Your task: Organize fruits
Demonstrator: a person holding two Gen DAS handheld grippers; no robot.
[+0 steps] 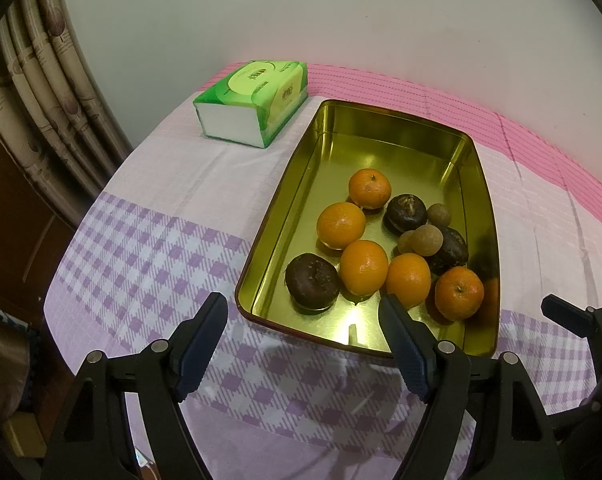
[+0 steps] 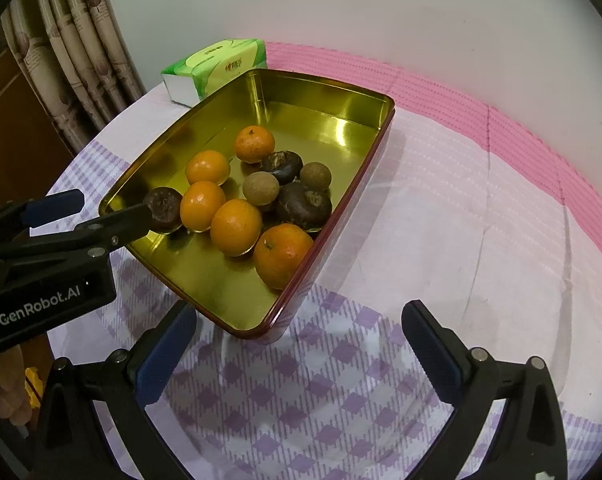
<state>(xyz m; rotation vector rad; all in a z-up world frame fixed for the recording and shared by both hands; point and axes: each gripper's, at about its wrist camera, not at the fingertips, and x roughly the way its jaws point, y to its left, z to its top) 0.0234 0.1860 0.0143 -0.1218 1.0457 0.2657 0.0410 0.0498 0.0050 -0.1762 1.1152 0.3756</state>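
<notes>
A: Both your grippers are clear. Left gripper point(image 1: 301, 310) has its jaws spread with nothing between them, hanging over the near rim of the gold tin tray point(image 1: 477, 168). Its right finger overlaps the tray's near end in the left wrist view, tip next to an orange point(image 1: 408, 280).

B: And the right one?

A: Right gripper point(image 2: 299, 320) is also spread and empty, over bare checked tablecloth point(image 2: 341, 400) at lower centre, just short of the tray's near corner.

B: Where's the fruit?

A: All inside the tray, bunched in the near half. Five oranges, three dark brown fruits point(image 1: 312, 283), three small tan round ones point(image 1: 428, 241). One orange point(image 2: 283, 255) sits against the right-hand wall in the right wrist view.

B: Free room?

A: The tray's far half is bare metal. Cloth to the right of the tray is open out to the pink band point(image 2: 521, 128) by the wall. Upper left is tighter: a green tissue pack point(image 1: 257, 100) sits near the tray's far left corner, and the table edge drops off beside the curtain point(image 1: 41, 92).
</notes>
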